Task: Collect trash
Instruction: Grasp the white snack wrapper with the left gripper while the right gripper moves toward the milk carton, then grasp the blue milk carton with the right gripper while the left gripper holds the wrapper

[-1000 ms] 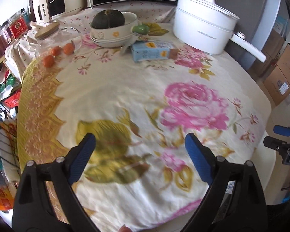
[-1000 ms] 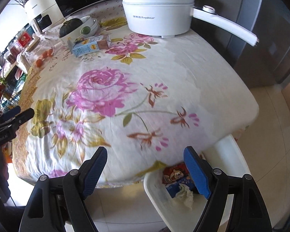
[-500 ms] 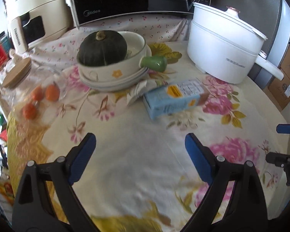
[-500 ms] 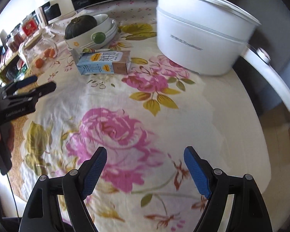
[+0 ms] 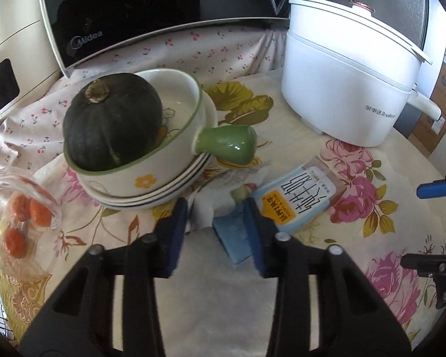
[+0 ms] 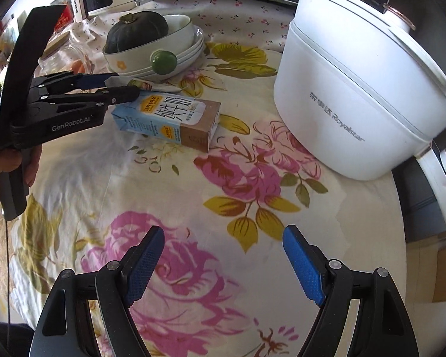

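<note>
Two grippers | my left gripper [image 5: 215, 212]: jaws closing around crumpled paper wrapper [image 5: 220, 192] beside milk carton [image 6: 166, 119] | my right gripper [image 6: 223, 264]: jaws wide apart, empty, over floral tablecloth [image 6: 193, 196]

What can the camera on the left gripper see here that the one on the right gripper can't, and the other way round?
Only the left wrist view shows the crumpled white wrapper between the left gripper's closing jaws, and the bagged orange fruits.

Only the right wrist view shows the person's hand holding the left gripper's handle, and the right gripper, open over bare cloth.

Both show the milk carton lying flat, the dark green squash in the handled bowl, the white pot and the flowered tablecloth.
</note>
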A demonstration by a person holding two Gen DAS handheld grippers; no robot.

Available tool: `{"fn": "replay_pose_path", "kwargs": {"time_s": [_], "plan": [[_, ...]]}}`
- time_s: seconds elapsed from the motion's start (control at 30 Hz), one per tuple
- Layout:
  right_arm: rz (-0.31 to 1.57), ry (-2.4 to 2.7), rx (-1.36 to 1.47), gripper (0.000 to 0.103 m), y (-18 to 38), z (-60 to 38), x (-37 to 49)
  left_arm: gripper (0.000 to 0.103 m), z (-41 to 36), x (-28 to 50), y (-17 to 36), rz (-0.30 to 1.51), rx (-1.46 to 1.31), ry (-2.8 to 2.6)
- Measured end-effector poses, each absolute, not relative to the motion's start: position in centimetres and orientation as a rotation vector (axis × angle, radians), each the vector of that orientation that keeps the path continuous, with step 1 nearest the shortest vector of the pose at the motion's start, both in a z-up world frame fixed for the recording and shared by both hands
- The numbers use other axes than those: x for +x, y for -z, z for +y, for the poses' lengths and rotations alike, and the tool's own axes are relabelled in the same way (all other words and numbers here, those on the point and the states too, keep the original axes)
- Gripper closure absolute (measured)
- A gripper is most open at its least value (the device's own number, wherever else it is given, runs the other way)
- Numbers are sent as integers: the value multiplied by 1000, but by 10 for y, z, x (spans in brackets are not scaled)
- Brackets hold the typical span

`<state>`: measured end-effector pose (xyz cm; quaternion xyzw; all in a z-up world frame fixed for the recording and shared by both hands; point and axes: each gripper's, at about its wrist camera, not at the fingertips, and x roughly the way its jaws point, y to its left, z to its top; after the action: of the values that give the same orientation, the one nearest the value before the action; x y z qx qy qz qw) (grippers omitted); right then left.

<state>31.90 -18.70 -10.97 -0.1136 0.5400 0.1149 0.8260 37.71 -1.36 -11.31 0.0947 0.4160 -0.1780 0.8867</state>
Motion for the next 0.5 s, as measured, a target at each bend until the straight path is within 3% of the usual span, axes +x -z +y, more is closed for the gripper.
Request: {"fn": "replay_pose_path", "kwargs": {"time_s": [0.03, 0.13, 0.5], "plan": [[1147, -246, -238, 20, 110, -187, 322, 82, -14, 377, 113, 863, 198, 369], [1143, -251, -236, 20, 110, -183, 333, 86, -8, 372, 111, 869, 176, 370], [1034, -383, -425, 20, 114, -141, 383, 87, 53, 312, 90, 840, 32, 303]]}}
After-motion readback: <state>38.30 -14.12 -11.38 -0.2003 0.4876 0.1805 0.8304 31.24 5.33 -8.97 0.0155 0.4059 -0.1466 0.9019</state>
